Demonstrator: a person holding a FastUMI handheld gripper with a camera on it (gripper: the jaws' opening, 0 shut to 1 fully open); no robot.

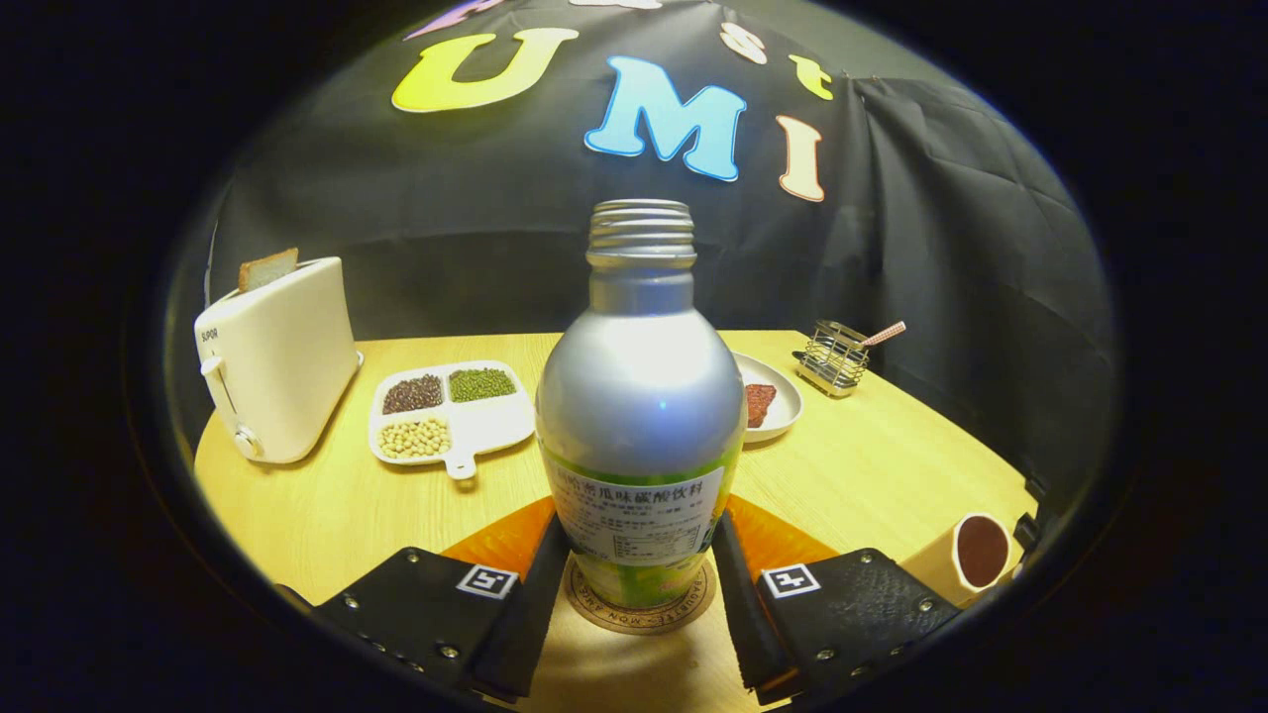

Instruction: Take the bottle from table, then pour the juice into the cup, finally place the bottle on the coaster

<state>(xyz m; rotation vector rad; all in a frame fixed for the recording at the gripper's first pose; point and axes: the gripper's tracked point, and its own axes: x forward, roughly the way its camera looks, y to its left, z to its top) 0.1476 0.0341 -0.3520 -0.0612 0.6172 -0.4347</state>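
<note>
I see aluminium bottle [640, 416] upright on round coaster [594, 602], uncapped. My gripper [640, 574] fingers flank its base, seemingly pressing both sides. Cup [976, 555] off to right holds dark liquid. I judge pouring done; release remains.

Tongs-mounted fisheye, low, facing bottle [639, 416]

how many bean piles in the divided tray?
3 in the divided tray, between toaster and bottle: dark and green at the back, pale in front. The fourth compartment looks empty.
</note>
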